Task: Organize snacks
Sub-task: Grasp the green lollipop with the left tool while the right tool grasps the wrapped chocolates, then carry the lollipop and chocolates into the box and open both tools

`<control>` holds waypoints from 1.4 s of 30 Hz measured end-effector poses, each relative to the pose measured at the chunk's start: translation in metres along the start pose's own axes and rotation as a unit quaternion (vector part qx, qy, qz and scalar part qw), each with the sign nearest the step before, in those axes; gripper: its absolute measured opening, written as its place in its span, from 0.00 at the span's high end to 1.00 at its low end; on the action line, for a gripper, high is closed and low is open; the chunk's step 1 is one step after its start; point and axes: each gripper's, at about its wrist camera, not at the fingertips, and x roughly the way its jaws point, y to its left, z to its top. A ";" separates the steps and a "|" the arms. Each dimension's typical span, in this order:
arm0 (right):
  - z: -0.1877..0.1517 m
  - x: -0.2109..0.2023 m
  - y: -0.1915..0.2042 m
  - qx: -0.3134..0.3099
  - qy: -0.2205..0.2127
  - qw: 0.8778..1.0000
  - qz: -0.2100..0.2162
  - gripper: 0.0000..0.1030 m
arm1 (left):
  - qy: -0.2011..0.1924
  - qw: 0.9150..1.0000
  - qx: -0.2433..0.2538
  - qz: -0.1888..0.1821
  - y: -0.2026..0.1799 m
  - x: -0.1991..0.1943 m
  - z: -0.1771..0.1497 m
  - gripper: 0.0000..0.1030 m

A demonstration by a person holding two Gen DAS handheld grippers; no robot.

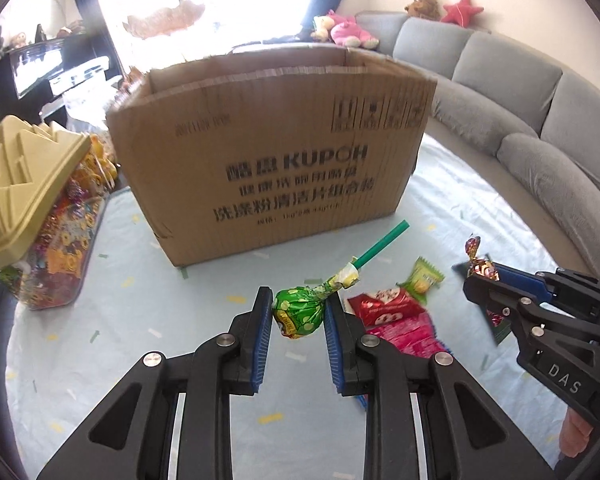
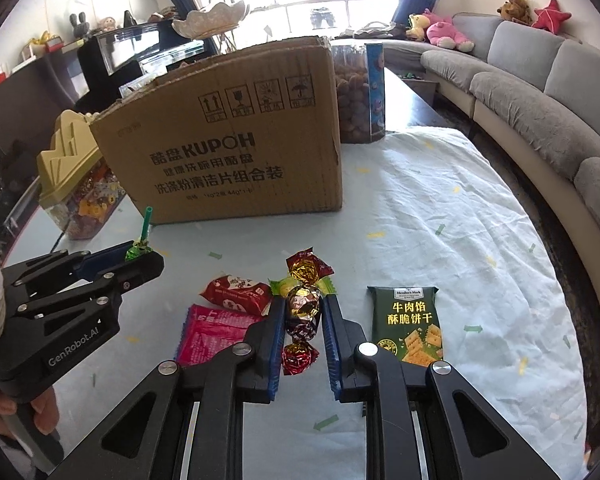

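The left gripper (image 1: 298, 312) is clamping a green lollipop (image 1: 300, 314) by its wrapped head above the cloth-covered table (image 2: 440, 208), while the right gripper (image 2: 302, 320) is pinching a foil twist candy (image 2: 302, 312); both are sitting in front of one brown cardboard box (image 2: 236, 152). Lying loose on the table are one red snack packet (image 2: 238, 294), one pink packet (image 2: 210, 336), one yellow-green sachet (image 1: 424, 280), one dark green cracker pack (image 2: 406, 324) and one more twist candy (image 2: 308, 266). Flanking the box are one sweets jar with a tan lid (image 1: 28, 216) and one clear cookie tub (image 2: 358, 92).
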 end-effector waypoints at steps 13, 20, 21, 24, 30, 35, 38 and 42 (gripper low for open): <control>0.046 -0.030 0.029 -0.040 -0.068 0.996 0.032 0.81 | -0.065 0.997 -0.045 0.024 0.019 -0.044 0.038 0.75; 0.079 -0.041 0.042 -0.058 -0.103 0.992 0.039 0.81 | -0.100 0.993 -0.058 0.032 0.033 -0.061 0.062 0.75; 0.084 -0.042 0.043 -0.061 -0.107 0.992 0.040 0.81 | -0.105 0.992 -0.060 0.033 0.035 -0.063 0.066 0.75; 0.097 -0.046 0.046 -0.067 -0.121 0.990 0.041 0.81 | -0.118 0.991 -0.059 0.036 0.038 -0.068 0.077 0.75; 0.126 -0.045 0.050 -0.079 -0.137 0.987 0.039 0.81 | -0.130 0.989 -0.059 0.043 0.045 -0.067 0.101 0.75; 0.143 -0.038 0.053 -0.088 -0.139 0.986 0.034 0.81 | -0.127 0.989 -0.067 0.035 0.054 -0.059 0.116 0.75; 0.153 -0.032 0.054 -0.091 -0.134 0.986 0.036 0.81 | -0.123 0.990 -0.068 0.033 0.056 -0.052 0.124 0.75; 0.164 -0.022 0.054 -0.096 -0.131 0.986 0.033 0.81 | -0.115 0.990 -0.072 0.031 0.060 -0.041 0.132 0.75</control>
